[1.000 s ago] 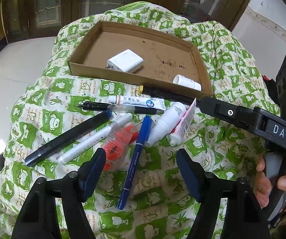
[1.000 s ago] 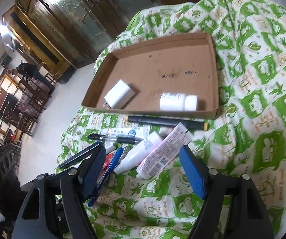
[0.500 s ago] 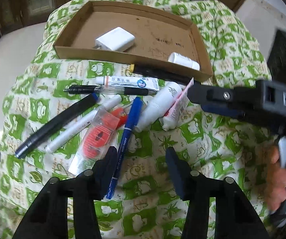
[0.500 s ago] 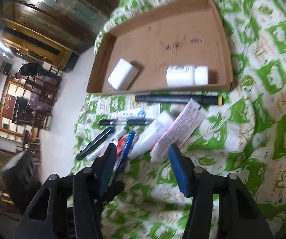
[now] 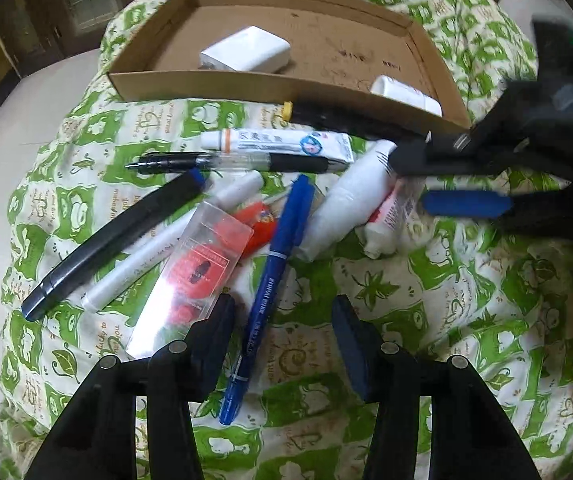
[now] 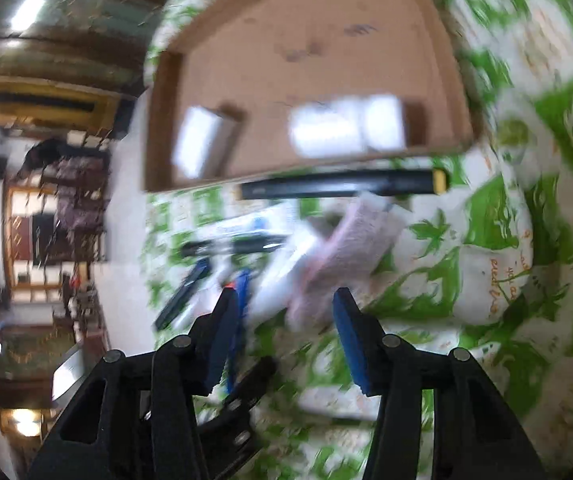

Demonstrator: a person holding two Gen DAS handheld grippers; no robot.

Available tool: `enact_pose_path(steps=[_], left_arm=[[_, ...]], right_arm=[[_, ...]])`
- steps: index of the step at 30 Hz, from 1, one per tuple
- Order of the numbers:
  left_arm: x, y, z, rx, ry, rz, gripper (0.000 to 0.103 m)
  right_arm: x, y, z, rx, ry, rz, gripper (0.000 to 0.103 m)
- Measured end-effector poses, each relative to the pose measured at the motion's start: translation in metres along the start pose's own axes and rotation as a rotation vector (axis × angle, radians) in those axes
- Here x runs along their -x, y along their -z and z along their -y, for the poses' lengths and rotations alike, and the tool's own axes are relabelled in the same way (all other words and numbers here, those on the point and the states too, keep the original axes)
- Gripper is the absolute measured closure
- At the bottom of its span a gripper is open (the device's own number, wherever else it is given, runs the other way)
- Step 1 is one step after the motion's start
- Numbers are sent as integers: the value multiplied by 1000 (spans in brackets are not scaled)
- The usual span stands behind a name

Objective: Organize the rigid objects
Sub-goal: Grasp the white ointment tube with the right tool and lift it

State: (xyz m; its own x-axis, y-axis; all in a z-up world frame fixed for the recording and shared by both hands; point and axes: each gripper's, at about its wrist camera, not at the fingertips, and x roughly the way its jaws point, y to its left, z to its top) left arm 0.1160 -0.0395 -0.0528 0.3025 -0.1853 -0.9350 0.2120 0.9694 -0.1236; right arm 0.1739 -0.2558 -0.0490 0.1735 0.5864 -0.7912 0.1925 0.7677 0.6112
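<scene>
Both grippers lower now, blue pen [image 5: 270, 296] between left gripper [image 5: 282, 332] jaws.

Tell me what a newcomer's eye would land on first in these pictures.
First, the jumble of pens and tubes scattered on the green-and-white cloth, with a blue pen running down between the left tool's open fingers. Behind the pile sits a shallow cardboard tray holding a white box and a small white bottle. The right tool reaches in from the right.
</scene>
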Motion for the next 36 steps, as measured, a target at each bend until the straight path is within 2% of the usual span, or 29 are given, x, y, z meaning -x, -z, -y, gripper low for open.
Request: enact_pose_path(steps=[3,6,10,13,16,21,24,31,36], left_arm=[[5,4,-17,65,29,23,50],[3,5,-28,111,50,18,50],[1,8,-19,77,19,14,50],[2,7,-20,74,17,14,50],[2,5,-22,77,21,19,50],[3,5,-16,57,10,12,50],[-5,0,-9,54,4,-6,50],[-14,-14,1,49,-6,3,50],[-18,-27,0,77,1,16,59]], right_arm=[[-5,0,17,-40,42,35,55],[-9,-1,27,-64,18,39,58],[-13,-1,16,-7,36,73,60],[-15,-1,5,45,17,77,68],[-15,2,-2,93,30,75,69],[-19,1,0,103,15,66,68],[-23,8,-4,109,6,25,68],[-24,16,-20,207,86,71,69],[-27,16,-28,240,102,89,69]])
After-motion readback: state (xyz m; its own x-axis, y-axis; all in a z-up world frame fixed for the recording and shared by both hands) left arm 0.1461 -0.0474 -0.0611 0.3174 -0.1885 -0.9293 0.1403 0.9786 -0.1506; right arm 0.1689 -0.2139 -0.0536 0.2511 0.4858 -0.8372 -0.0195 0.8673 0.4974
